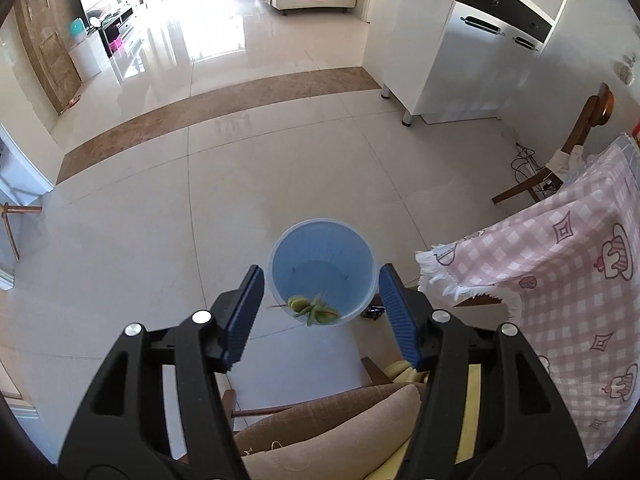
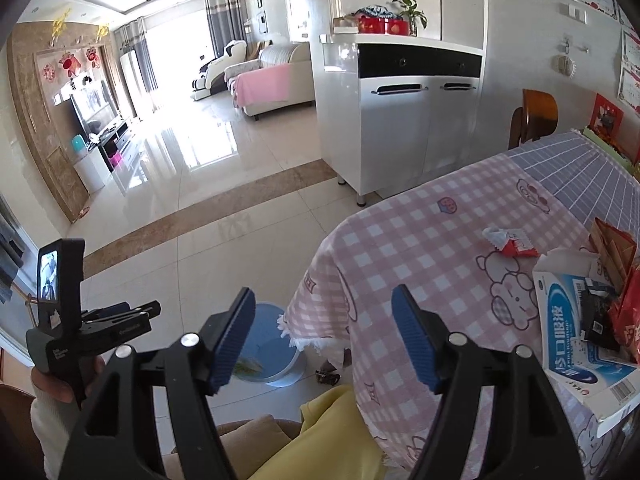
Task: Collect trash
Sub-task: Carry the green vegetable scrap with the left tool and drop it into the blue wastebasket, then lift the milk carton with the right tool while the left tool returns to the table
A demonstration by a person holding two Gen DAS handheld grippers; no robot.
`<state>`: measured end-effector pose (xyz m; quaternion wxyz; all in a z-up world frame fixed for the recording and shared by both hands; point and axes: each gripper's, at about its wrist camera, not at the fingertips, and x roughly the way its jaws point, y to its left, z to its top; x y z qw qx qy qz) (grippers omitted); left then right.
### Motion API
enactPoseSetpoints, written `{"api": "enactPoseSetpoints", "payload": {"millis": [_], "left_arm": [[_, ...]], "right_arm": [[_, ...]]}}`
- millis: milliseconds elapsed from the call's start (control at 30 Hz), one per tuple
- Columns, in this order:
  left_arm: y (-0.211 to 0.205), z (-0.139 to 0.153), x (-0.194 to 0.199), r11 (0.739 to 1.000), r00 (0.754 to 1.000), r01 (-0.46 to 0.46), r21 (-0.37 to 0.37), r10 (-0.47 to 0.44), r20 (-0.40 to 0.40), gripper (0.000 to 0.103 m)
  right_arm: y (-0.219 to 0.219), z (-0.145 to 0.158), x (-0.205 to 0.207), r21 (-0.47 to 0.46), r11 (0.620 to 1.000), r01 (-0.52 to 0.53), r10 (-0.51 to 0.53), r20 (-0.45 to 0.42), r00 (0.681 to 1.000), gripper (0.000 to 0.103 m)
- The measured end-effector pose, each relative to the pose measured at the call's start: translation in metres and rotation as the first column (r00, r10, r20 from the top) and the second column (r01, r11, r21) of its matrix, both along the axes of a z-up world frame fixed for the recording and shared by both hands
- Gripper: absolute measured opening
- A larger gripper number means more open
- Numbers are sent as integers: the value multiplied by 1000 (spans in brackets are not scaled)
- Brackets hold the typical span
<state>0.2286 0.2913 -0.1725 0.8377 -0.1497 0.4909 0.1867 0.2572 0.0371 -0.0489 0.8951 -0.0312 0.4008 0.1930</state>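
**Right claw nearer the wrappers; bin lies below the left**

The left claw (image 1: 322, 312) is seen parted about halfway above the blue bin (image 1: 280, 248), with nothing between its pads; a greenish scrap (image 1: 314, 310), blurred, appears at the bin's near rim, and whether it is falling or already lying inside cannot be told. The bin stands on the floor just beside the hanging corner of the checked cloth (image 1: 560, 280). A small dark wrapper (image 1: 374, 314) lies on the floor next to the bin.

The right claw (image 2: 324, 336) is held wide apart and empty, over the edge of the surface (image 2: 420, 248). From it, the remaining trash lies ahead and to the right: a red and white wrapper (image 2: 510, 242) well out on the cloth, and a blue and white box (image 2: 576, 320) with dark and red packets near the right edge. The box's long axis runs roughly away from the claw. The right hand is judged the nearer to these, so a reach forward and rightward is likely called for
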Motion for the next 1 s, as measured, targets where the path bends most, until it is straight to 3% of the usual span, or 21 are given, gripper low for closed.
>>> {"api": "enactPoseSetpoints", "payload": {"millis": [300, 400, 700, 1000], "left_arm": [[-43, 34, -2, 996, 993, 87, 26, -89, 72, 60], [-71, 51, -1, 988, 983, 144, 47, -148, 109, 66], [-161, 84, 5, 938, 919, 341, 61, -346, 188, 76], [-233, 94, 14, 884, 861, 463, 65, -466, 204, 82]], "right_arm": [[-27, 8, -9, 31, 999, 32, -33, 11, 999, 71], [-48, 16, -16, 50, 996, 72, -74, 33, 997, 75], [-126, 30, -36, 88, 972, 216, -222, 74, 972, 82], [-197, 29, -52, 103, 914, 392, -399, 68, 914, 90]]}}
